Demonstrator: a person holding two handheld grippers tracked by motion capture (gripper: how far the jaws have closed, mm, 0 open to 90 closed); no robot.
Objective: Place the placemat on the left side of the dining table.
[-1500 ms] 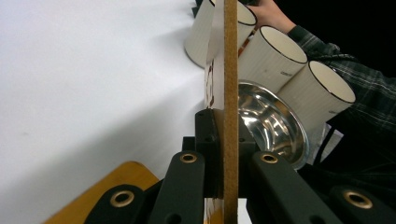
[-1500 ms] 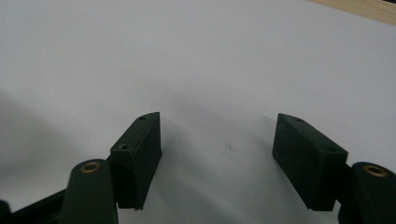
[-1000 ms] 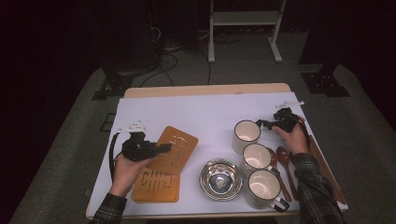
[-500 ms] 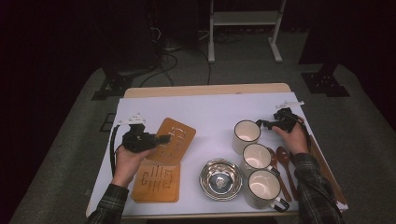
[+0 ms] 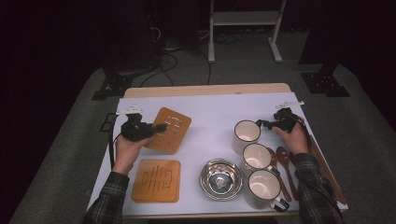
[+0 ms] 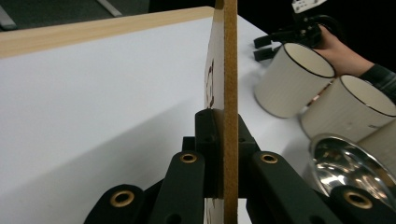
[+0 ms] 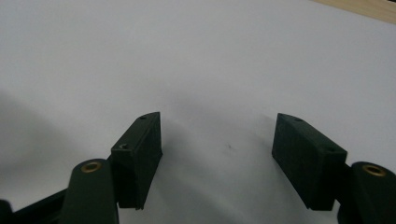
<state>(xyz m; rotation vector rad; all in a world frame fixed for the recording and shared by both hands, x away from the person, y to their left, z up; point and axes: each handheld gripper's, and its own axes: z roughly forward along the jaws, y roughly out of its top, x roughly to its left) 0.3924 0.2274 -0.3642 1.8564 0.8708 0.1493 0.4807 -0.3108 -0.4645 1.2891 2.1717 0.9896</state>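
The left tool [image 5: 156, 128] is clenched on the near edge of a wooden trivet [image 5: 170, 128]; in the left gripper view the jaws pinch the thin board [image 6: 229, 93] from both faces, so it stands on edge between them. From above, that trivet hangs over the left part of the worktop [image 5: 210, 112], tilted, its far corner pointing away from the person. A second trivet [image 5: 156, 179] lies flat on the worktop just nearer the person, apart from the held one.

The relation that matters is this: the held trivet reaches from the tool toward the middle of the worktop, with bare white surface beyond it and to its right. The left hand is the one at it. The right tool [image 5: 264, 124] is released, jaws wide with nothing between them [image 7: 219, 154], hovering just beside the rim of the farthest mug [image 5: 246, 135] on the right side.

Two more mugs [image 5: 258, 158] [image 5: 262, 186], a steel bowl [image 5: 220, 178] and wooden spoons [image 5: 282, 165] crowd the near right. Setting the trivet down probably calls for lowering its free edge flat on open surface, short of the mugs.
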